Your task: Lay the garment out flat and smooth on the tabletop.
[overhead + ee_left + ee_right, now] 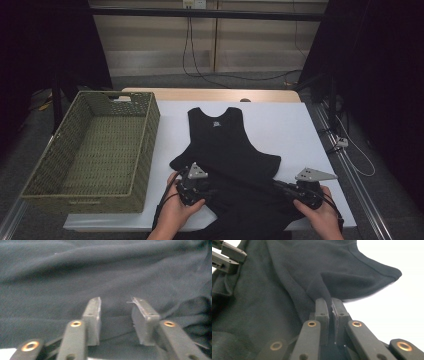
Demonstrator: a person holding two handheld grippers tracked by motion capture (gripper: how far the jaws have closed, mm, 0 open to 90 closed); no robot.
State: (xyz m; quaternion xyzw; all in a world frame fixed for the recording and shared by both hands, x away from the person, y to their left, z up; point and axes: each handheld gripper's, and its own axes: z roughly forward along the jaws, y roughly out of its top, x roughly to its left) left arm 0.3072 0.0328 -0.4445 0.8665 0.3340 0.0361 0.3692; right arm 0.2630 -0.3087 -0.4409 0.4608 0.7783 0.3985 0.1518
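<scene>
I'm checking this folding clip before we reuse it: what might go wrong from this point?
1. The left gripper stands open with the black tank top loose between its pads, while the right gripper pinches a fold. A lift now would likely drag the cloth lopsided.
2. The hem hangs over the table edge and may slide off.

Recording lab: black curtains (45, 45), trailing cables (192, 55), white-topped table (280, 125).
</scene>
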